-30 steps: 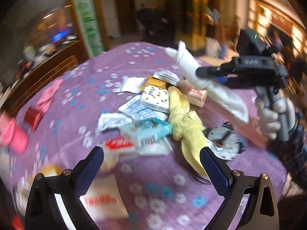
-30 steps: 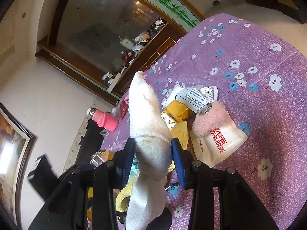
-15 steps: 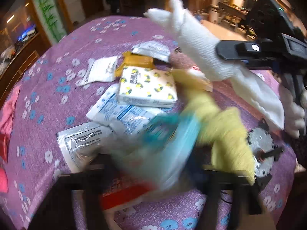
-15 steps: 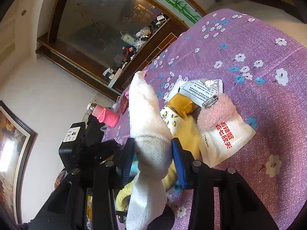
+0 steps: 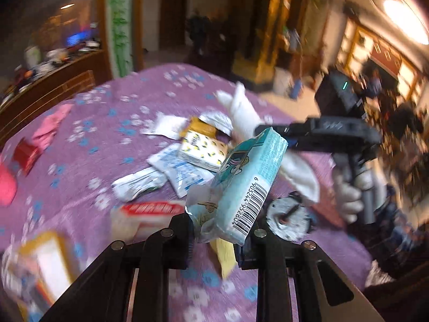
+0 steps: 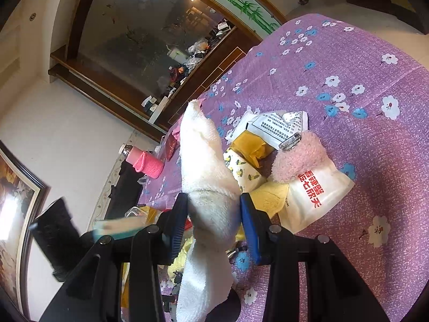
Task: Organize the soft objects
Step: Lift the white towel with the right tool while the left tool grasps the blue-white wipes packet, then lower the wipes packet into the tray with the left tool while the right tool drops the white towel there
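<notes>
Left gripper [image 5: 214,237]: clenched on a teal tissue pack [image 5: 248,185], gripped at its lower end only. The pack tilts up toward 1 o'clock in the left wrist view, clear of the purple floral tabletop [image 5: 88,161].

Right gripper [image 6: 213,220]: grasping a white towel [image 6: 207,177] about its middle; one end stands up toward 12 o'clock, the other hangs down at 6 o'clock in the right wrist view.

Remaining pile, centre of the tabletop: a yellow-dotted tissue pack [image 5: 202,149], several white sachets [image 5: 178,169], a yellow cloth [image 6: 269,197], a pink fluffy item [image 6: 297,161] lying on a white bag with red lettering [image 6: 315,198], and a round metal part [image 5: 288,218] at 4 o'clock of the held pack.

Risks, in my judgement:
- The end-only hold may let the pack pivot or slip out during a fast swing; the wrapper looks slick.
- The two grippers are close; the pack's top nearly meets the right one, so a crossing move could collide.
- The towel's hanging tail could drag sachets or snag the metal part if lowered over the pile.
</notes>
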